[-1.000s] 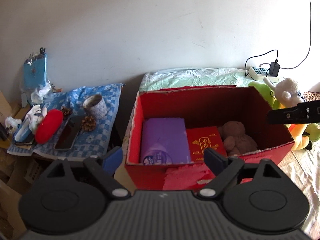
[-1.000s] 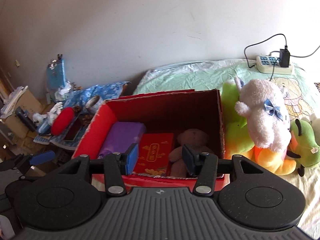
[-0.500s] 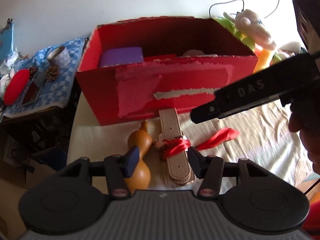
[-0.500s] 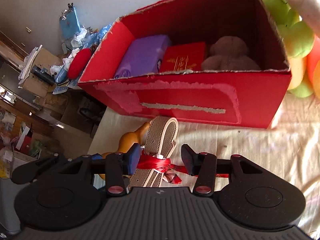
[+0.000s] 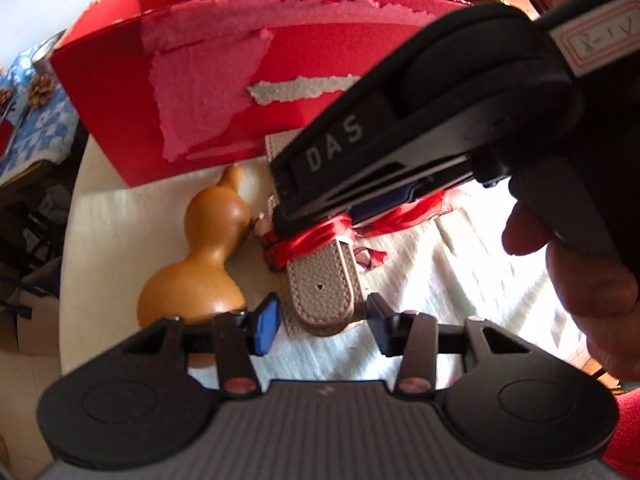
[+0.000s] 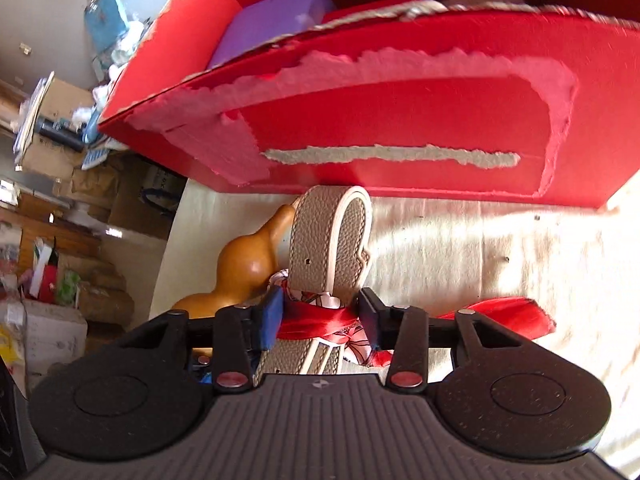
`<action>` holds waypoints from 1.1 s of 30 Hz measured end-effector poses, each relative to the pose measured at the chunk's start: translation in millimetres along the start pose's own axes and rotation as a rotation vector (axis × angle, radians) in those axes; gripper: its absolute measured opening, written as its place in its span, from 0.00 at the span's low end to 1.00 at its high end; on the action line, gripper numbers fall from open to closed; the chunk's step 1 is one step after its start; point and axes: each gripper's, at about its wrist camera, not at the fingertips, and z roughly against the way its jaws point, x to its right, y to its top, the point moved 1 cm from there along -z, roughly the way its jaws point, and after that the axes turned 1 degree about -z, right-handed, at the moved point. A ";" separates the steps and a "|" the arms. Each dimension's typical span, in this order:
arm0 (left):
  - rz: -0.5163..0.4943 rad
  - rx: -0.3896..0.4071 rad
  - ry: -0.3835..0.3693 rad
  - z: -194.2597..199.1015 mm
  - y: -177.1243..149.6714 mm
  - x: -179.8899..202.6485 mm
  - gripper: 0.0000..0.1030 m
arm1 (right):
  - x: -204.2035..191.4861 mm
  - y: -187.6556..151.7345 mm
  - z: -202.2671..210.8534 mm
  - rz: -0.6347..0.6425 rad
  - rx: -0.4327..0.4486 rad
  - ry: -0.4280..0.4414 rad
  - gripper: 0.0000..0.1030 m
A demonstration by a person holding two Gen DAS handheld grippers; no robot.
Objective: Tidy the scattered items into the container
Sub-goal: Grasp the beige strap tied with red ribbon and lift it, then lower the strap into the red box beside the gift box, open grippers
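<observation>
A beige belt point(image 6: 326, 248), folded and tied with a red ribbon point(image 6: 320, 318), lies on the pale cloth point(image 6: 480, 256) just near of the red box point(image 6: 400, 120). The right gripper point(image 6: 320, 316) has its fingers partly apart on either side of the ribbon-wrapped belt; whether they pinch it cannot be told. The left gripper point(image 5: 320, 322) is spread wide around the belt's near end, holding nothing. A tan gourd point(image 5: 204, 264) lies just left of the belt.

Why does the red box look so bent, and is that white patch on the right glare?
Left wrist view: the fisheye lens bows the red cardboard box, and the right gripper crossing close to the lens looks huge and soft. Right wrist view: the box's front edge curves likewise, and sunlight washes out the pale sheet at right; the belt stays fairly sharp.
</observation>
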 end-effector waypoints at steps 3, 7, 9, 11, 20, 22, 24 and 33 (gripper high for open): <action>-0.030 0.011 -0.020 3.7 -0.6 -1.4 0.45 | 0.9 -3.7 8.4 -0.002 0.018 0.005 0.35; -0.073 0.072 -0.080 31.5 0.5 -4.4 0.45 | -2.5 -9.7 38.0 0.000 0.071 0.030 0.33; -0.100 0.117 -0.121 52.9 1.5 -7.9 0.45 | -5.4 -13.9 61.6 0.003 0.114 0.065 0.32; -0.142 0.166 -0.153 75.4 3.1 -10.9 0.45 | -10.5 -17.4 87.0 0.008 0.165 0.094 0.31; -0.238 0.352 -0.275 134.8 41.5 -15.2 0.46 | -18.8 0.6 155.3 -0.052 0.381 0.148 0.27; -0.255 0.383 -0.284 138.0 56.9 -18.0 0.46 | -13.0 12.6 159.1 -0.112 0.416 0.179 0.25; -0.285 0.403 -0.259 135.7 78.4 -16.9 0.48 | -5.7 29.2 155.5 -0.199 0.442 0.189 0.25; -0.376 0.369 0.025 63.7 191.3 -44.4 0.33 | 49.9 108.7 80.6 -0.690 0.458 0.179 0.00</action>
